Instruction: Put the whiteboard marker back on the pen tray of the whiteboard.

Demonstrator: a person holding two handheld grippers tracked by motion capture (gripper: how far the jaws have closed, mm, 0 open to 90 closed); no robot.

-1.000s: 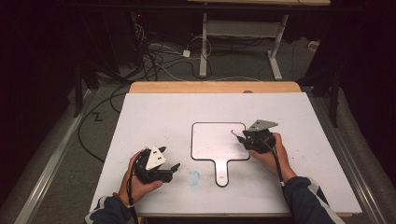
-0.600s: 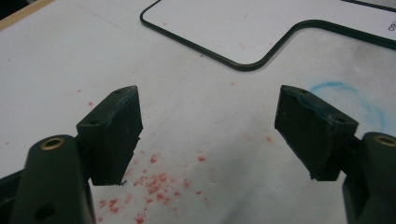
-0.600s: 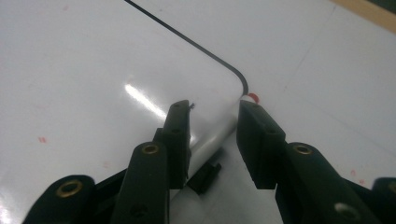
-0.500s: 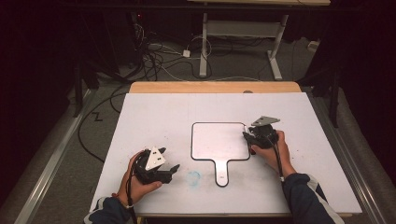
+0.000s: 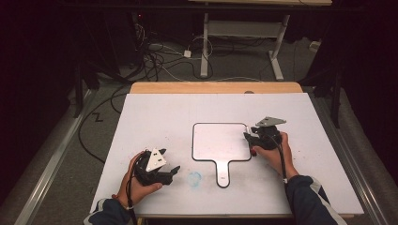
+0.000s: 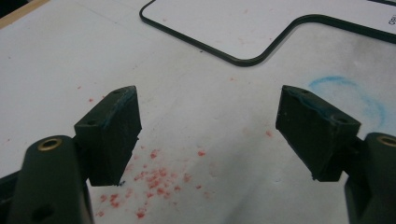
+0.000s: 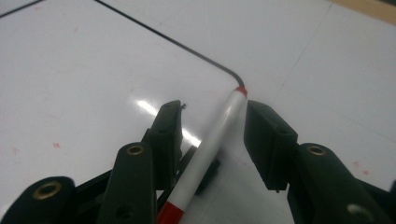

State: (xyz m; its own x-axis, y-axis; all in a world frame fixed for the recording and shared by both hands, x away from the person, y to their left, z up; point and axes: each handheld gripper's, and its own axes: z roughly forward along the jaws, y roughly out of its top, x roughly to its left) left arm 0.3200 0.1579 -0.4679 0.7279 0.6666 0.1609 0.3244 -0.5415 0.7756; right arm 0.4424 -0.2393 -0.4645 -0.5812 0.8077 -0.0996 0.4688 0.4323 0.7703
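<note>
Lying between the jaws of the right tool (image 7: 212,123), a white marker (image 7: 212,144) with a red tip touches the corner of the whiteboard (image 7: 93,70); those jaws have just been opening and stand apart from it. Left tool (image 6: 208,121) gapes wide over the counter (image 6: 56,65).

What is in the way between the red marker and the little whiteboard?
Nothing visible. In the right gripper view the marker lies between the right gripper's fingers, its red tip already at the black rim of the whiteboard. The jaws have just been opening, and the pads do not press on it.
</note>
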